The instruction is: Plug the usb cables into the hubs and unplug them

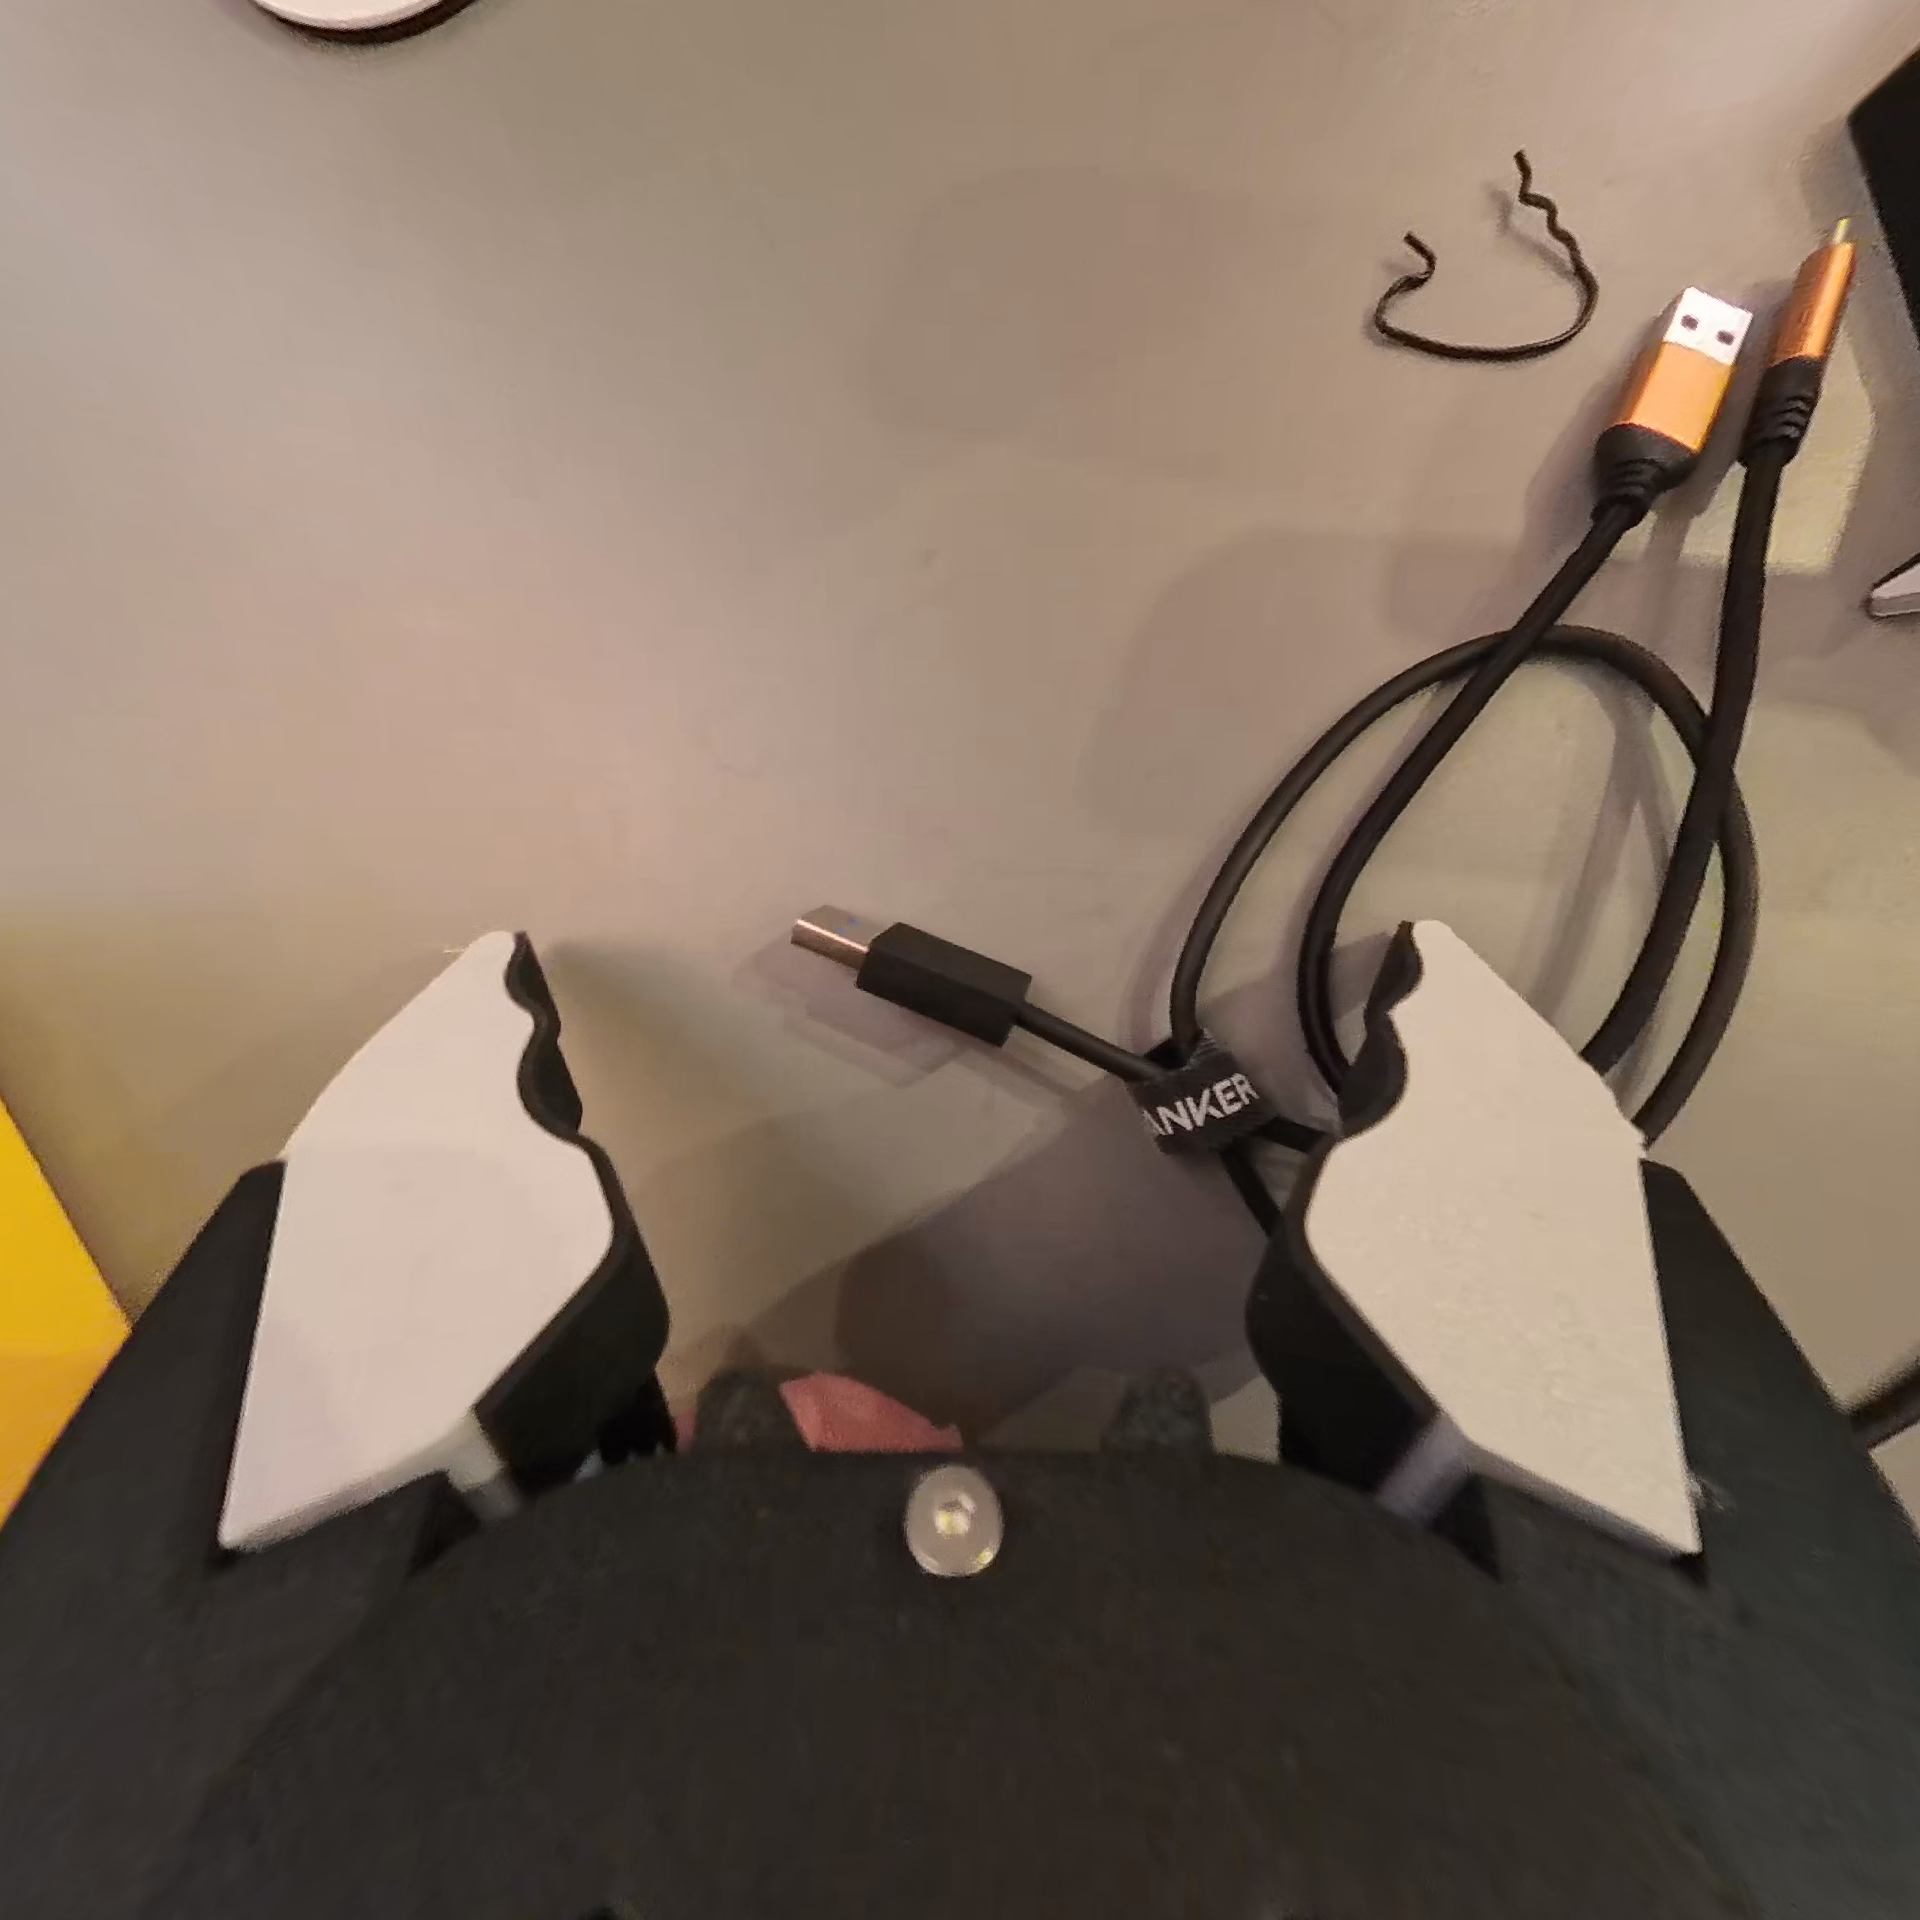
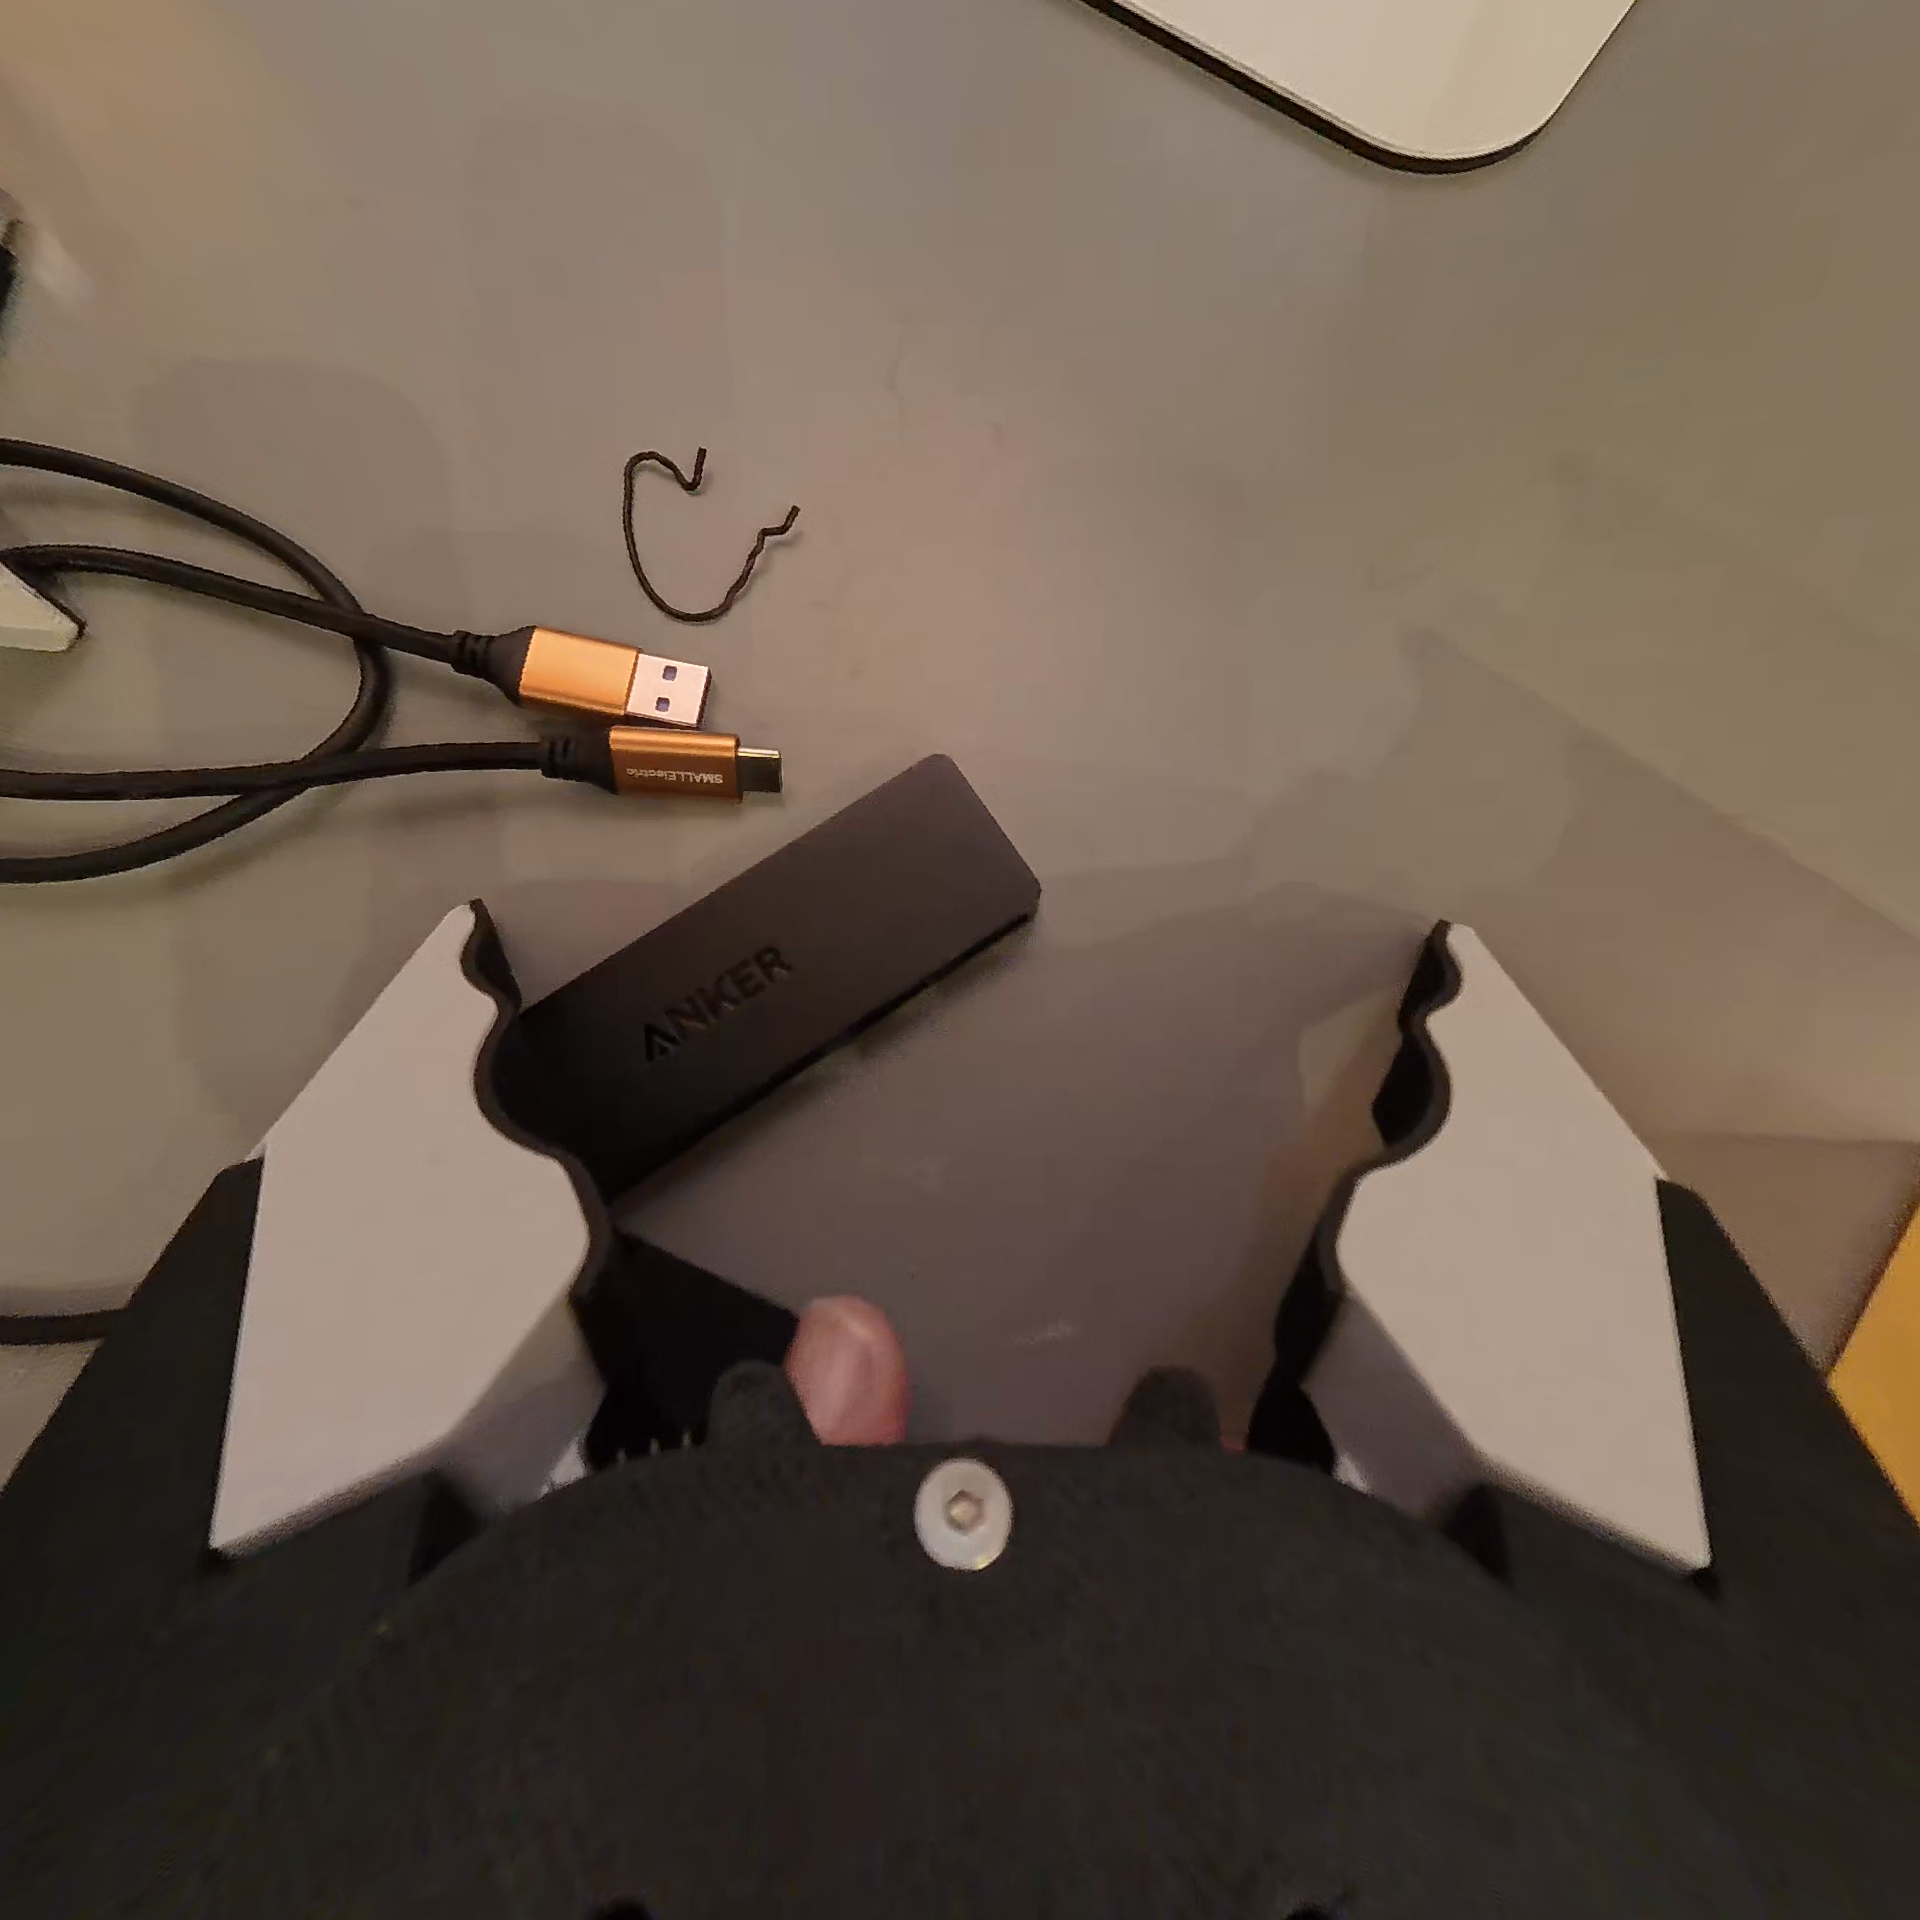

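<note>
- Left gripper point(image 1: 961, 1039), in the left wrist view, hangs spread wide and empty over the grey table point(image 1: 520, 571).
- Between its fingertips lies the black USB-A plug point(image 1: 914, 975), long axis pointing up-left, its lead running back under a black cable strap point(image 1: 1200, 1107).
- Up-right, well clear, rest a gold USB-A plug point(image 1: 1673, 384), a gold USB-C plug point(image 1: 1810, 312) and a loose twist tie point(image 1: 1486, 301).
- Right gripper point(image 2: 961, 1039), in the right wrist view, is likewise wide and empty.
- A black USB hub point(image 2: 769, 987) lies diagonally, its near end hidden beneath the gripper's left finger, so this gripper seems nearer the hub.
- Gold plugs lie just left of the hub's far end.
</note>
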A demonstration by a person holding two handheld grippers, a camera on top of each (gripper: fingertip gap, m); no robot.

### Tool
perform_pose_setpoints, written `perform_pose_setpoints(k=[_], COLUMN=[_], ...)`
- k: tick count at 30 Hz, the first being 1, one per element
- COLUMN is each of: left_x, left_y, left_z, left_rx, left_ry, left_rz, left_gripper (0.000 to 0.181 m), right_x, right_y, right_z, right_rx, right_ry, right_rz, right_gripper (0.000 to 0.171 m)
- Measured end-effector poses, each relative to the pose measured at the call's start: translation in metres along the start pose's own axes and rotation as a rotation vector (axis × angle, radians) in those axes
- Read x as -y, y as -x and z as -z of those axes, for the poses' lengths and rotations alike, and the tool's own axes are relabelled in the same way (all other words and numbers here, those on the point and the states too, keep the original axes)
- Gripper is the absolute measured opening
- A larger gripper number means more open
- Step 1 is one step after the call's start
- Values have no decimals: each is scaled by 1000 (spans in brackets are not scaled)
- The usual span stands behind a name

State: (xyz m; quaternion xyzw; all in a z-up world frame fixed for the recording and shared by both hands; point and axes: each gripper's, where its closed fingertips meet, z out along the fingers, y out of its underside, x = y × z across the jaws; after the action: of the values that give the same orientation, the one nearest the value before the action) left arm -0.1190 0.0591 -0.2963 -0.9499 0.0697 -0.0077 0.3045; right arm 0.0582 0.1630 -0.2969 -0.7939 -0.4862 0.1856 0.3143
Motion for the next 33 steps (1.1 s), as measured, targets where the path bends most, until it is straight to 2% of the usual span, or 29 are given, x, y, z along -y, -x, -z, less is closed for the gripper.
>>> perform_pose_setpoints(k=[10,17,20,29,33], left_x=[-1,-1,-1,-4,-6], left_y=[1,8,7,4,4], left_z=[0,-1,0,1,5], left_rx=[5,27,30,30,36], left_ry=[-5,-1,-11,13,12], left_rz=[13,35,42,87,97], left_gripper=[144,146,144,139,131], right_x=[-2,3,-3,-4,-5], right_y=[0,-9,-6,-3,6], right_z=[1,6,2,3,4], right_rx=[-39,-178,-136,-136,-124], right_ry=[-3,-41,0,1,2], right_rz=[-34,-58,-146,-140,-130], right_gripper=[161,160,161,160,160])
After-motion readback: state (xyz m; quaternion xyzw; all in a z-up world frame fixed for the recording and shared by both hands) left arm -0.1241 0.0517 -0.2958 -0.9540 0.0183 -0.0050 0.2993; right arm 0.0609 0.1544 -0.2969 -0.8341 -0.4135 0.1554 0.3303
